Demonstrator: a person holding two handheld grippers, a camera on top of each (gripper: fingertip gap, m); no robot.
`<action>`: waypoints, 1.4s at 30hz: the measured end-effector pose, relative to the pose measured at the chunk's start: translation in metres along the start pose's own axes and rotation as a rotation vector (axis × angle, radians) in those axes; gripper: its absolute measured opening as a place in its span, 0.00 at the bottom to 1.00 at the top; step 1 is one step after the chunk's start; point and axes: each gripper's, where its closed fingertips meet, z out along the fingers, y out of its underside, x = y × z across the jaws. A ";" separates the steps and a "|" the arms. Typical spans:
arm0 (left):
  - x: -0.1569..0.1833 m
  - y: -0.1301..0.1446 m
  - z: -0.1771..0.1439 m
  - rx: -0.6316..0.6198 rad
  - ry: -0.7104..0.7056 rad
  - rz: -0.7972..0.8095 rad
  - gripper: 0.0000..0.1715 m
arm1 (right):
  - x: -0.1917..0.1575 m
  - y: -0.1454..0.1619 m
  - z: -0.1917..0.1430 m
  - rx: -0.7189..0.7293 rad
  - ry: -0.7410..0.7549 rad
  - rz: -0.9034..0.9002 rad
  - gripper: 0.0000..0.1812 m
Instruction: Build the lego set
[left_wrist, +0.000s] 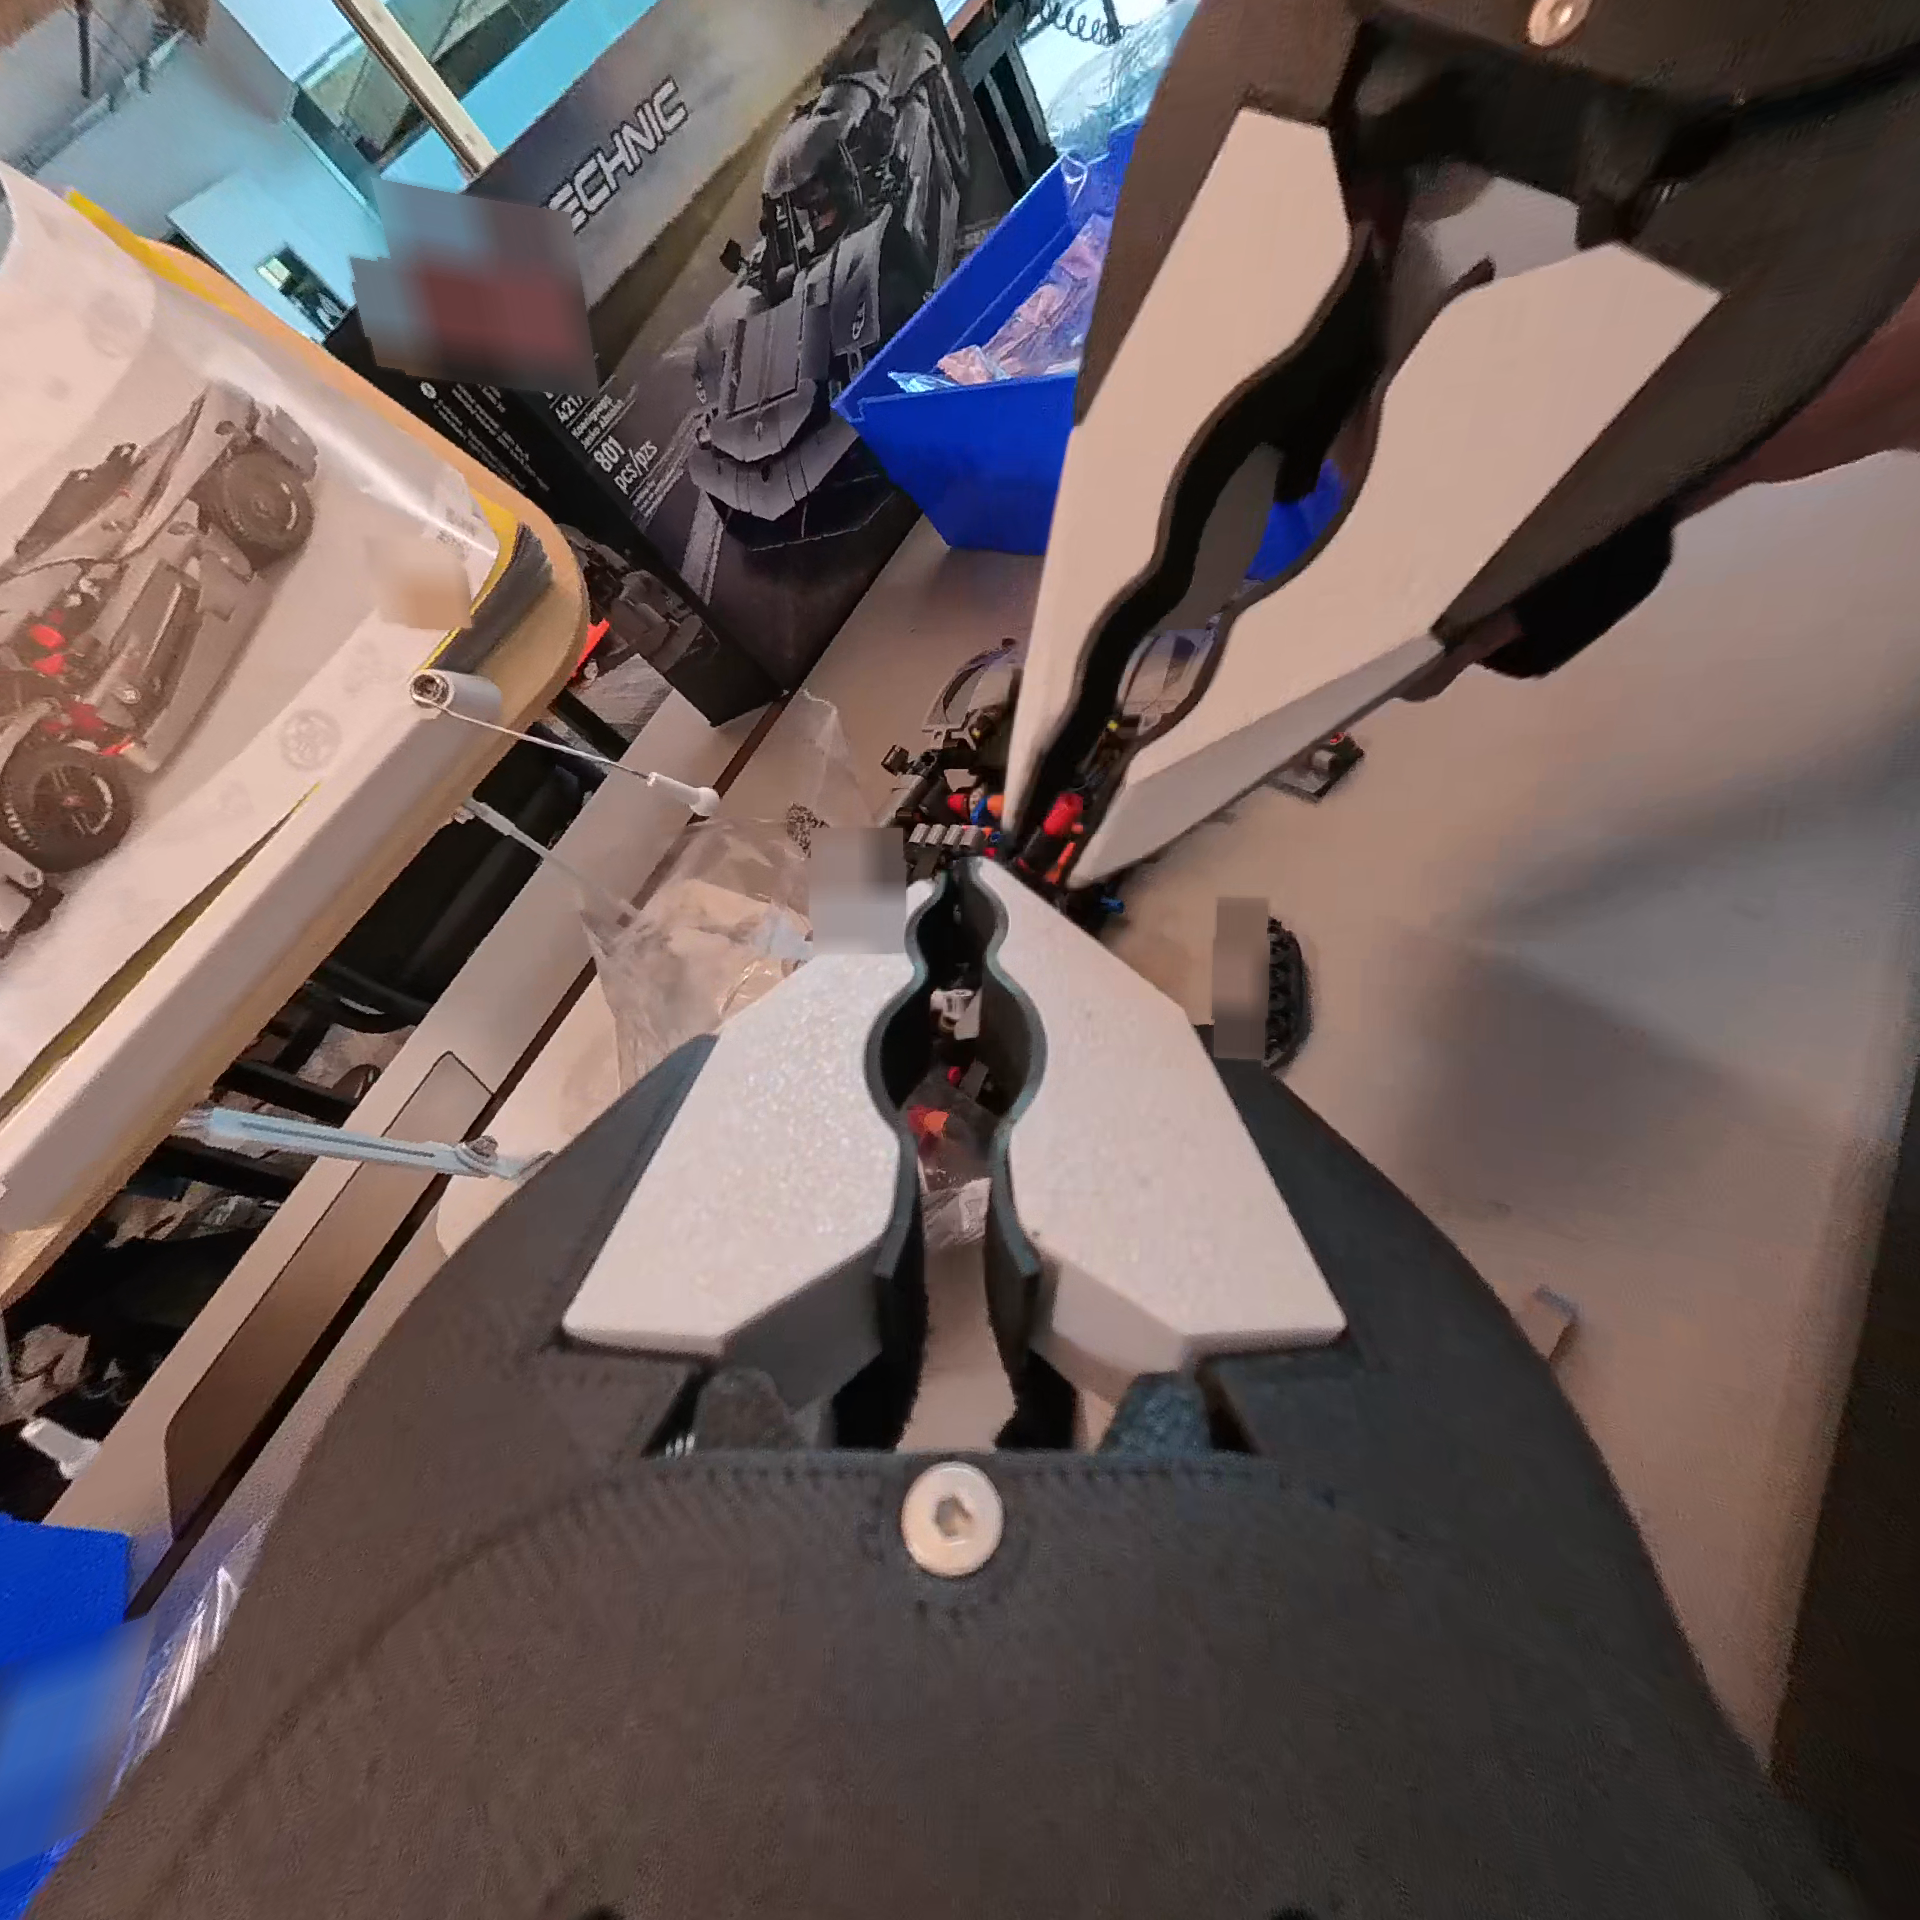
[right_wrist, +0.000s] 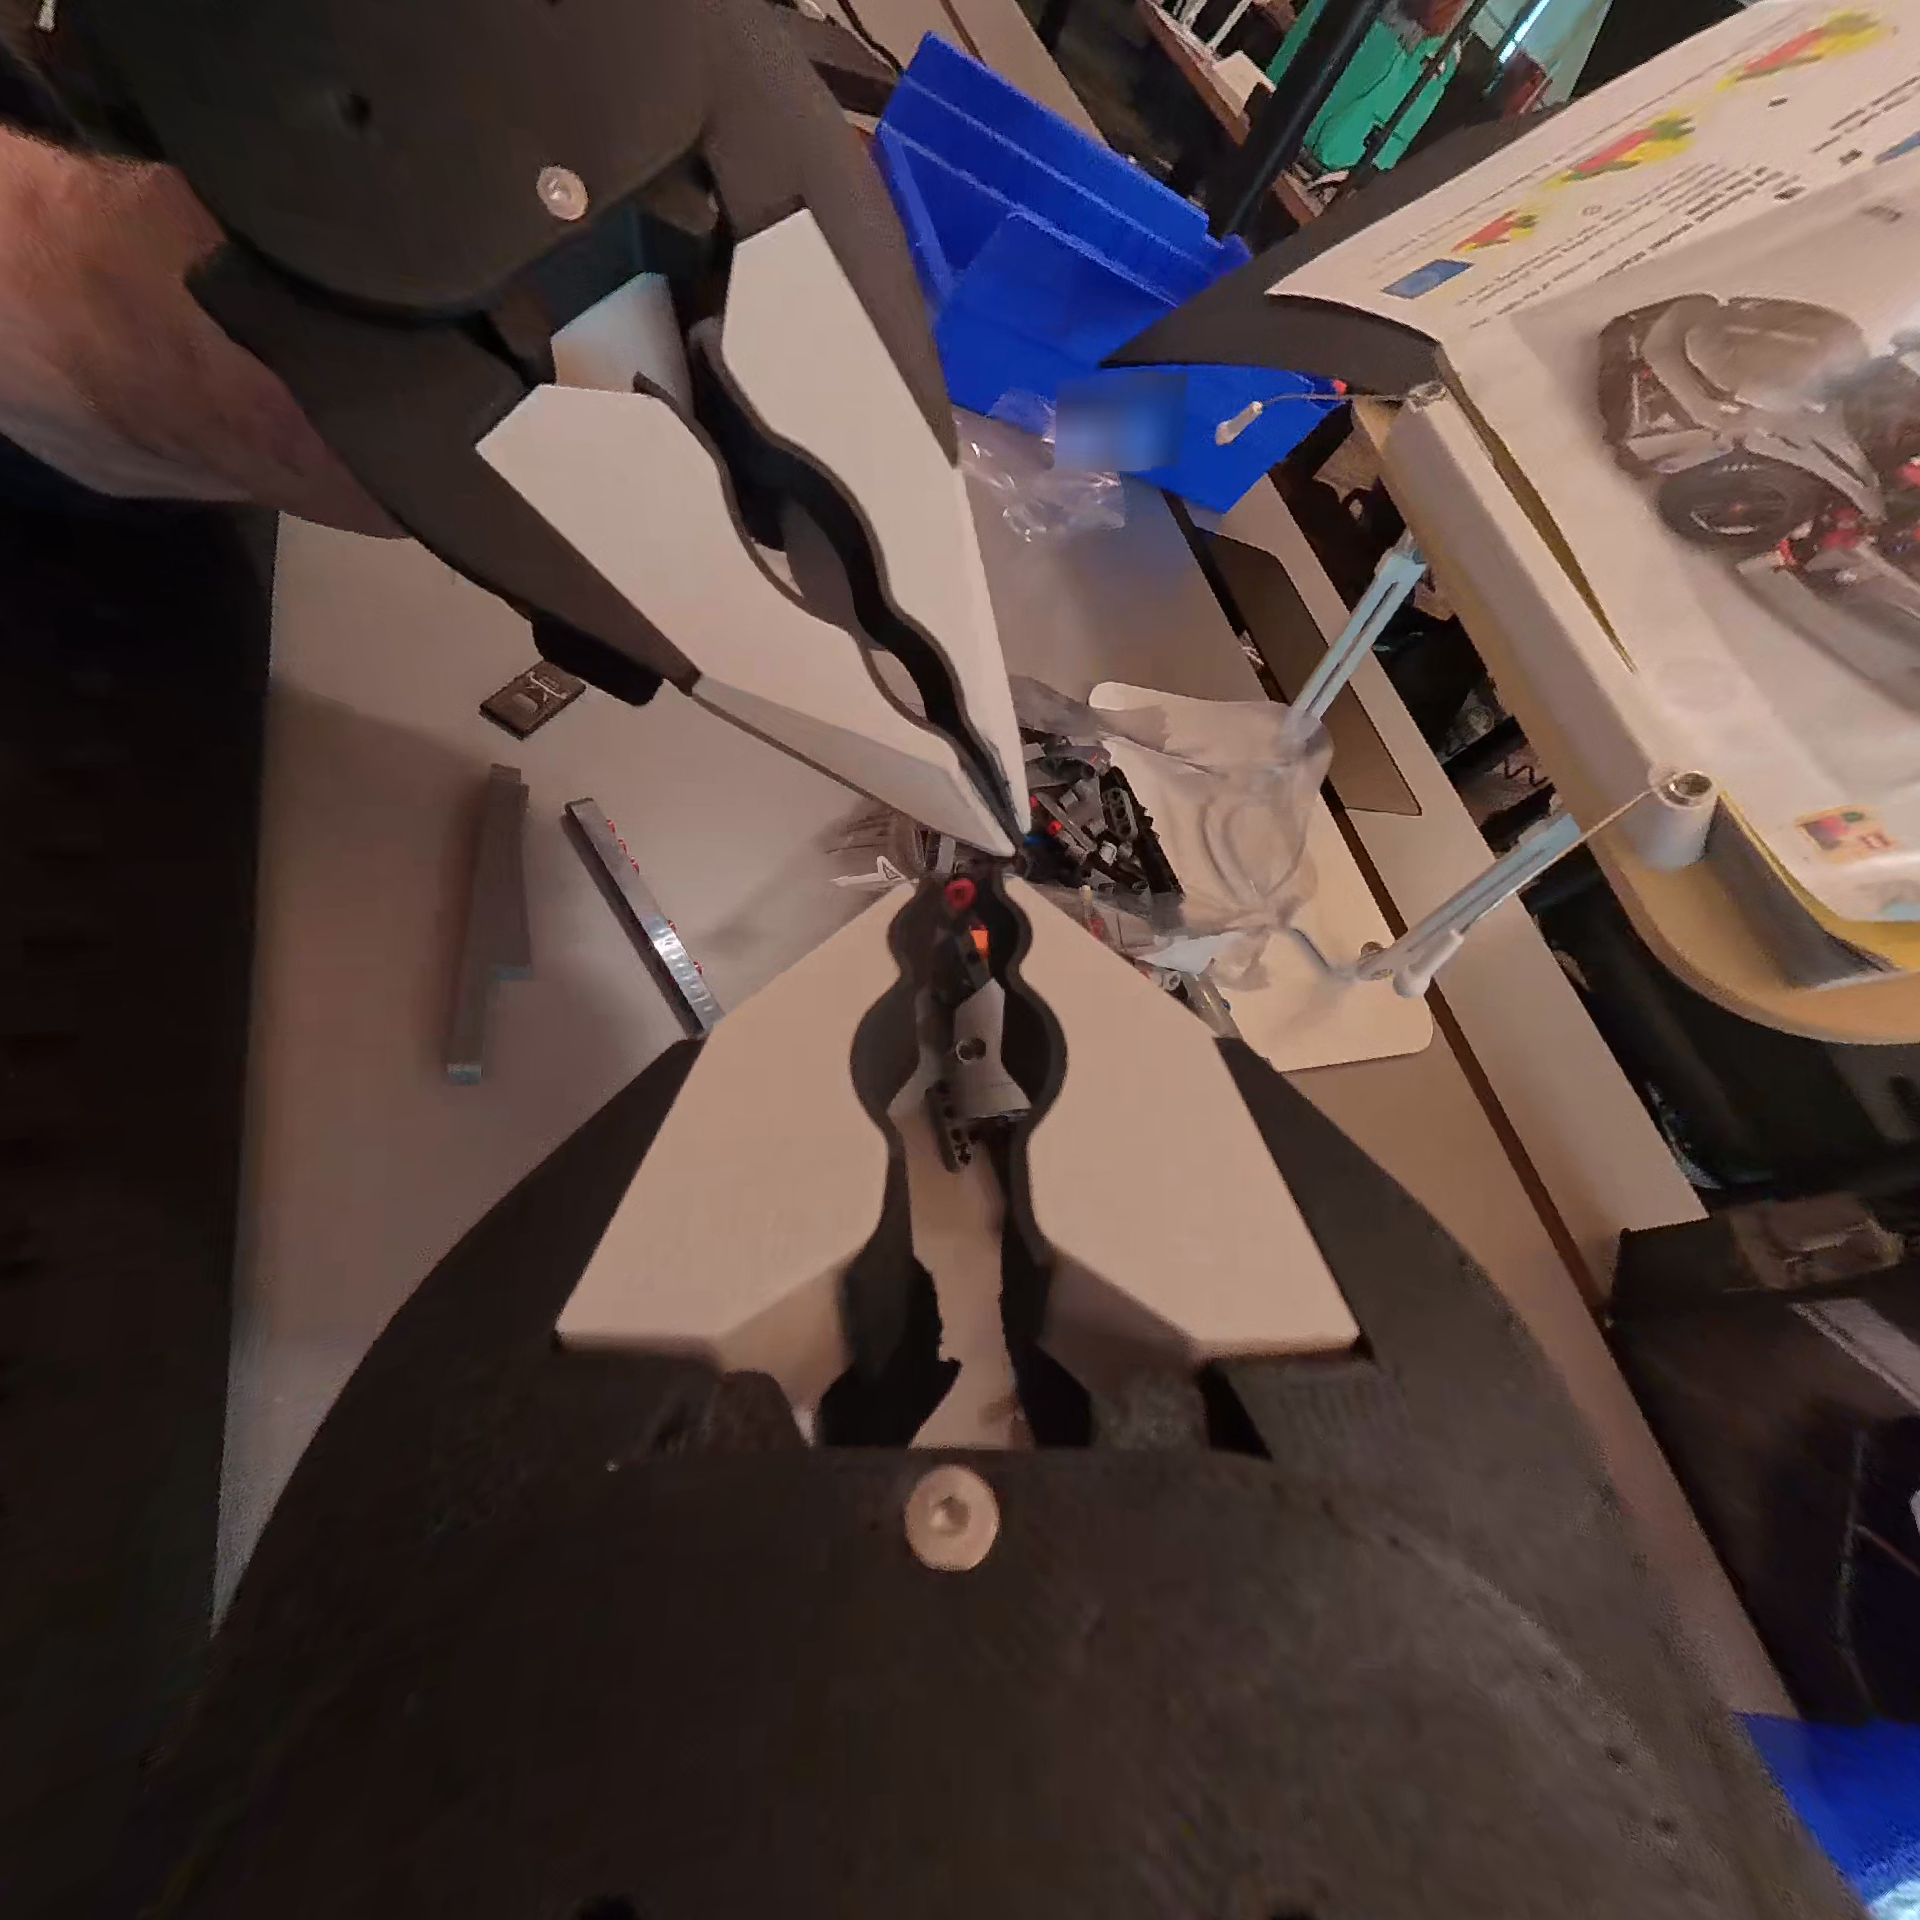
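A dark lego assembly (left_wrist: 951, 764) with red, orange and blue pins lies on the pale table (left_wrist: 1558, 987). My left gripper (left_wrist: 961, 871) has its tips together right at the assembly's near edge; whether it holds a small part there I cannot tell. My right gripper (left_wrist: 1044, 854) comes down from the upper right, tips narrowly apart and clamped on the assembly's red-pinned end. In the right wrist view, the right gripper (right_wrist: 964, 883) has the assembly (right_wrist: 977, 1039) showing through its finger gap. The left gripper (right_wrist: 1010, 844) meets it tip to tip.
A black lego box (left_wrist: 727, 364) and a blue bin (left_wrist: 987, 436) stand at the back. An instruction booklet (left_wrist: 156, 623) lies on a raised stand at the left. A clear plastic bag (left_wrist: 707, 935), a black tyre (left_wrist: 1286, 997) and two grey strips (right_wrist: 488, 914) lie nearby. Less than 4 cm separates the two grippers' tips.
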 end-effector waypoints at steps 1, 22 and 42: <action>0.001 0.000 0.000 -0.004 0.001 0.002 0.00 | -0.001 0.000 0.001 -0.004 0.004 -0.009 0.03; 0.012 -0.023 -0.011 0.148 0.070 0.066 0.27 | 0.000 -0.029 -0.031 0.362 -0.402 0.472 0.03; 0.024 -0.041 -0.030 0.248 0.230 -0.063 0.12 | -0.013 -0.040 -0.040 0.389 -0.457 0.394 0.02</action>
